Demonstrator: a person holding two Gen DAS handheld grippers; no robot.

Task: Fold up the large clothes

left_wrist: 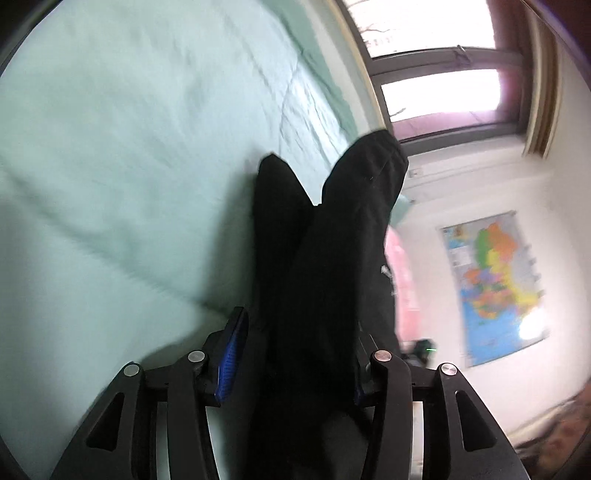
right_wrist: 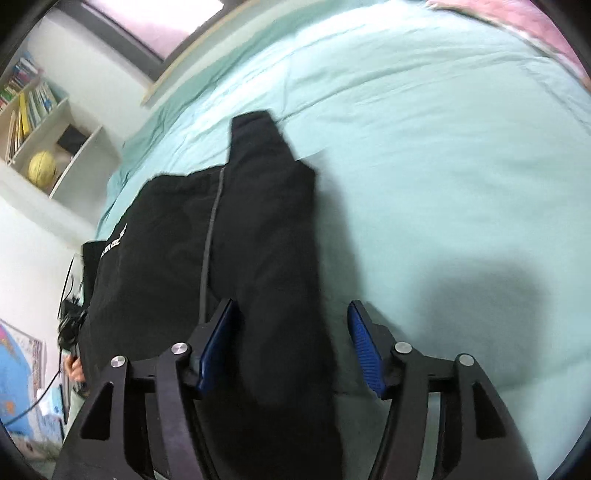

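Note:
A black garment (left_wrist: 332,221) lies lengthwise on the mint-green bed sheet (left_wrist: 129,147), with two narrow ends pointing away. My left gripper (left_wrist: 301,325) straddles its near part. The blue face of the left pad (left_wrist: 232,354) shows bare, while cloth hides the other pad. In the right wrist view the same garment (right_wrist: 258,221) is folded into a long strip with white lettering at its left edge. My right gripper (right_wrist: 291,302) stands open around the strip. Its right pad (right_wrist: 365,354) is clear of the cloth, with sheet (right_wrist: 443,147) showing in the gap.
A window (left_wrist: 439,88) and a wall map (left_wrist: 495,288) stand beyond the bed's edge. A shelf with books (right_wrist: 40,122) and a yellow ball (right_wrist: 42,166) is at the left. Pink bedding (right_wrist: 517,22) lies at the far corner. Cables (right_wrist: 70,325) hang beside the bed.

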